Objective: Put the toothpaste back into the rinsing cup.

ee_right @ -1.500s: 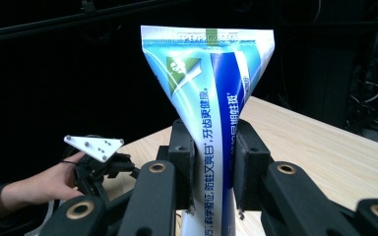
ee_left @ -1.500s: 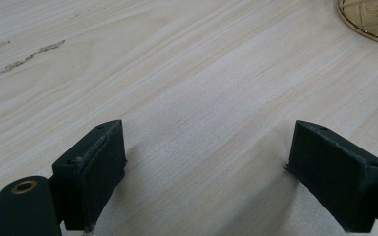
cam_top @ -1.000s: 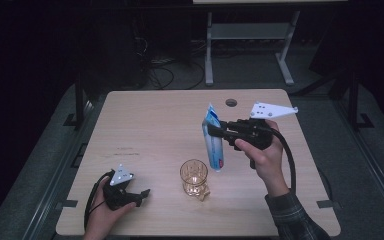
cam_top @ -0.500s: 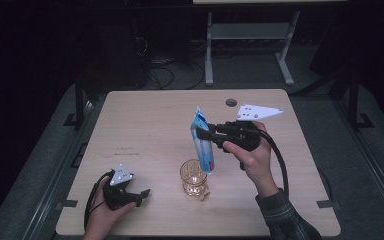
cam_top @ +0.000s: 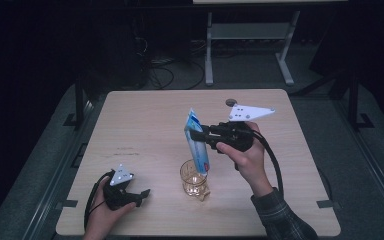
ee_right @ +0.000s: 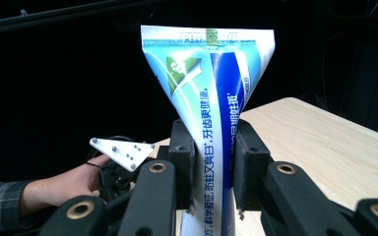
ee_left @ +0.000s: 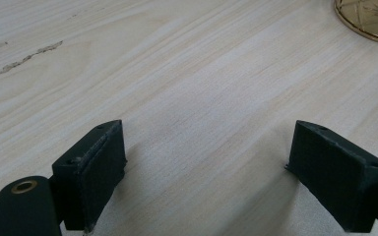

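Note:
A blue, green and white toothpaste tube stands nearly upright with its flat crimped end on top, and my right gripper is shut on its middle. In the right gripper view the tube is pinched between the two black jaws of that gripper. Its lower end reaches the rim of a clear amber-tinted glass at the table's front middle. My left gripper rests open on the table at the front left, jaws wide apart over bare wood, with the glass's base ahead.
The light wooden table has a small dark round spot near its far edge. Dark floor, cables and a metal stand frame lie beyond it. The other hand's gripper plate shows in the right gripper view.
My right gripper has carried the tube to the left and a little nearer, bringing its lower end over the glass. The left gripper has stayed put.

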`<state>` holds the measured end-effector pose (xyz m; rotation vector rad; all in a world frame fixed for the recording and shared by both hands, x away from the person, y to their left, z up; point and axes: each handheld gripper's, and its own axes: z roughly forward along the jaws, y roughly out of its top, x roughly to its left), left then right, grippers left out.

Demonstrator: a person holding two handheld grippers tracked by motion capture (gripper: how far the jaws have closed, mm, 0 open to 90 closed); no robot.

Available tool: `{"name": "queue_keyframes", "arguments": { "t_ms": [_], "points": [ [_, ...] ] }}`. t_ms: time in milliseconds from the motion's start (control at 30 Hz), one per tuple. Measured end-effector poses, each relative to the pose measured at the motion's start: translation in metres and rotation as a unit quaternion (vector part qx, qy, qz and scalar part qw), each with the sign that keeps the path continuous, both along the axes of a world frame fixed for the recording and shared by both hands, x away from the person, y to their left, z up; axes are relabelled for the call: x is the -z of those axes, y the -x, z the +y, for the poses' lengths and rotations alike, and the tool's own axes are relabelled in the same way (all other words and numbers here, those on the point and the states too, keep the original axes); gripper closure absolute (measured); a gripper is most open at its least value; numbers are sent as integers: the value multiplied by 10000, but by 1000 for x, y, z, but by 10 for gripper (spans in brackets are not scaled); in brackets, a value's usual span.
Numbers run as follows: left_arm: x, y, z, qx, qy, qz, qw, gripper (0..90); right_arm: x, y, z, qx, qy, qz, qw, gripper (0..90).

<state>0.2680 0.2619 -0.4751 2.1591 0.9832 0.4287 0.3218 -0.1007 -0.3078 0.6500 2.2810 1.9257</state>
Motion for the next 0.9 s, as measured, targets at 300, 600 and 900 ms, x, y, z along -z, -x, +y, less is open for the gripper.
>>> {"name": "queue_keyframes", "arguments": {
  "t_ms": [300, 600, 900],
  "points": [
    [0, 0, 0, 23, -7, -1, 10000, 129, 8, -2, 12, -70, 171, 5, 9998, 733],
    [0, 0, 0, 26, -3, 4, 10000, 130, 22, -4, 19, -98, 320, 89, 9994, 733],
    [0, 0, 0, 32, -1, 4, 10000, 130, 27, -3, 26, -137, 452, 91, 9988, 732]
  ]
}}
